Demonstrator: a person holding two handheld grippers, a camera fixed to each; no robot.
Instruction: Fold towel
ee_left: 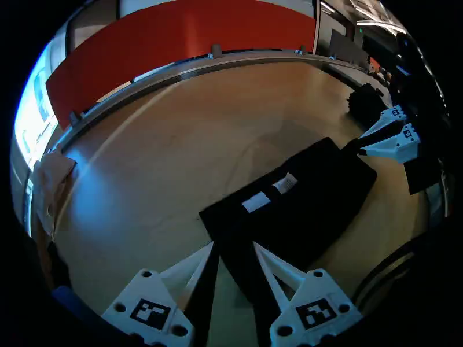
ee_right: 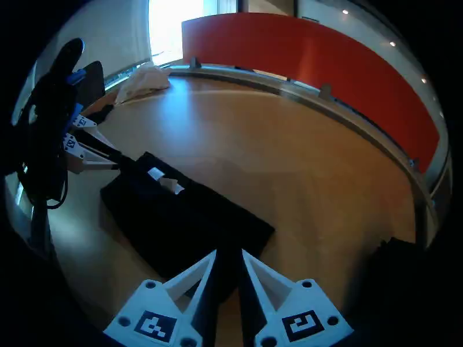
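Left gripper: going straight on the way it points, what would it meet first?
The towel: its near corner sits between the left gripper's fingertips, and the cloth stretches on ahead. Whether it is pinched is unclear.

Wooden table [ee_left: 173, 162]: wide bare stretch between black towel [ee_left: 312, 196] and far rail [ee_left: 173, 78], open for passage. Red divider panel [ee_left: 173, 46] stands behind rail, walling off far side. Beige cloth [ee_right: 142, 81] heaped at 1 far corner. Towel's 2 ends occupied: left gripper [ee_left: 233, 246] pinches 1, right gripper [ee_right: 228, 253] pinches other. Towel's long sides unobstructed.
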